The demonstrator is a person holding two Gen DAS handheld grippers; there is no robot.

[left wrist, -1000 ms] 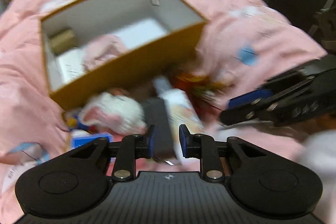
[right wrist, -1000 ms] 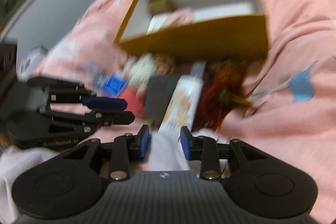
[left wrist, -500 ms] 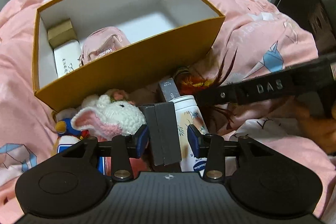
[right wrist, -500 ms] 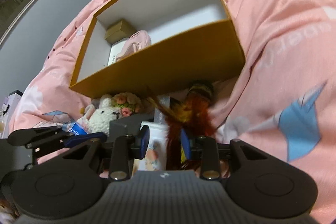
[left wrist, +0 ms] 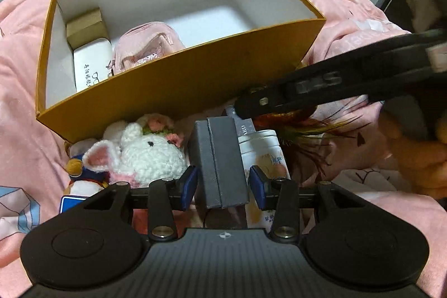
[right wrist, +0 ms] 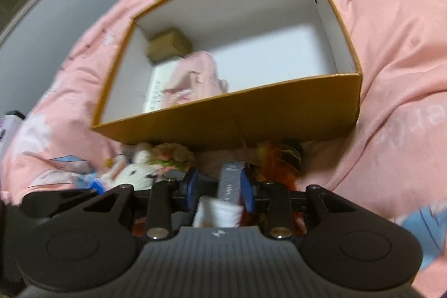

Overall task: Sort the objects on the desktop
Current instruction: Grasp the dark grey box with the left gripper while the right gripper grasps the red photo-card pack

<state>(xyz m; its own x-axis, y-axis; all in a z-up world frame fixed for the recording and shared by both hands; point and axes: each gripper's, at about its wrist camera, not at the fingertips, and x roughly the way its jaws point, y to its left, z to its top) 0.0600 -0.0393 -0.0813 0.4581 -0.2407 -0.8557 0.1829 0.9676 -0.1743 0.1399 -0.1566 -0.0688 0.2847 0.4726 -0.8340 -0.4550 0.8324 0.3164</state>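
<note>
A yellow cardboard box [left wrist: 181, 85] with a white inside sits on the pink bedding; it also shows in the right wrist view [right wrist: 251, 113]. Before it lies a heap: a white crochet bunny [left wrist: 145, 152], a dark grey case [left wrist: 220, 161], a white tube [left wrist: 262, 155] and a red feather toy [left wrist: 301, 127]. My left gripper [left wrist: 222, 187] is open, its jaws on either side of the dark grey case. My right gripper [right wrist: 220, 187] is open over the heap, with a small grey box [right wrist: 231, 182] between its jaws, near the right pad.
Inside the box lie a small brown carton [left wrist: 86, 27], a white packet [left wrist: 92, 66] and a pink pouch [left wrist: 148, 43]. A blue card [left wrist: 69, 203] and a small penguin toy [left wrist: 81, 175] lie left of the bunny. The right gripper's body [left wrist: 335, 85] crosses the left wrist view.
Both grippers moved forward toward the heap. The left jaws opened wider around the dark grey case. The right gripper moved from the feather toy to the small grey box and opened wider.
</note>
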